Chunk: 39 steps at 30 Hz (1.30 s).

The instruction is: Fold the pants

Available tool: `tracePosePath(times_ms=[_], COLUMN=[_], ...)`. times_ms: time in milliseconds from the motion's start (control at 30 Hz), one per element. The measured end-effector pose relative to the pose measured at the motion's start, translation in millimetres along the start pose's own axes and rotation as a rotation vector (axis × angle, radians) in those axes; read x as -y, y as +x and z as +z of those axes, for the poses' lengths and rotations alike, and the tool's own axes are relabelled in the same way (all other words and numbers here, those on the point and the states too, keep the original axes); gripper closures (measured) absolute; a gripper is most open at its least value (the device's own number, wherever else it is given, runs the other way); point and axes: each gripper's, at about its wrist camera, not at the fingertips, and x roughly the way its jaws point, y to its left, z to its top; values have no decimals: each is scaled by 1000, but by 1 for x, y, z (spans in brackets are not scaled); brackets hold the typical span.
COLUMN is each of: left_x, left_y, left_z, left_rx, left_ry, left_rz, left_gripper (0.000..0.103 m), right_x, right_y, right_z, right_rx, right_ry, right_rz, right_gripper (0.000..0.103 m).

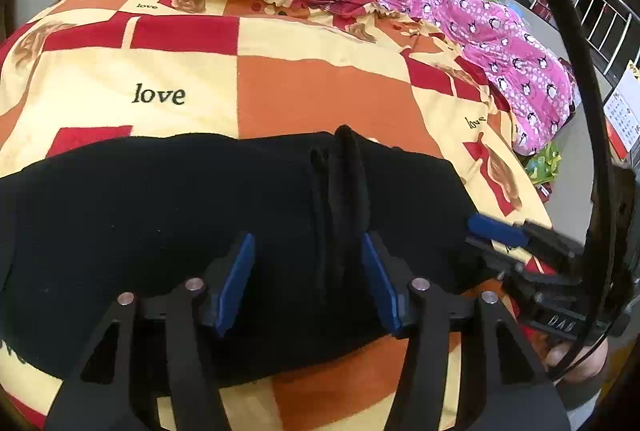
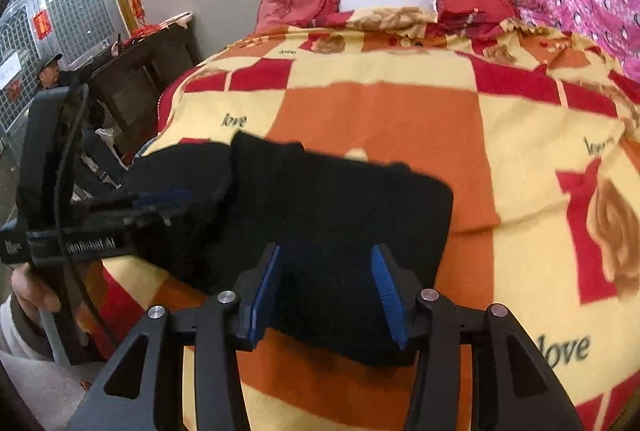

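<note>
Spread over the bed (image 1: 320, 87) is a checkered blanket (image 2: 380, 119), and the black pants (image 1: 200, 215) lie across it in the lower half of both views. I hover my left gripper (image 1: 308, 271) and right gripper (image 2: 326, 295) low over the cloth, both released, jaws apart, holding nothing. A ridge (image 1: 348, 191) stands up between my left jaws; pinching only that bunched layer could, I think, drag the pants crooked and spoil the fold.
</note>
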Motion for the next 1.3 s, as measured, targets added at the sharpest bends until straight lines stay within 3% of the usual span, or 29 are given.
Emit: tracePosePath(times_ms=[200, 367, 633, 767, 933, 1300], left_x=[-3, -3, -12, -17, -19, -26], left_y=[1, -6, -12, -13, -23, -35], left_z=[-2, -4, -5, -7, -11, -14], left_rx=[7, 11, 23, 22, 30, 65], left_ry=[-19, -25, -52, -74, -76, -96], left_rz=[7, 25, 51, 56, 67, 96], left_gripper=[49, 49, 44, 44, 44, 32], right_x=[-9, -27, -42, -43, -49, -47], right_y=[3, 0, 53, 73, 67, 44], right_z=[5, 29, 54, 56, 59, 46], right_rx=[-29, 16, -34, -35, -40, -22], right_ry=[-36, -83, -71, -59, -82, -64], right_rz=[-5, 15, 39, 48, 42, 74], right_gripper=[54, 51, 50, 39, 39, 38])
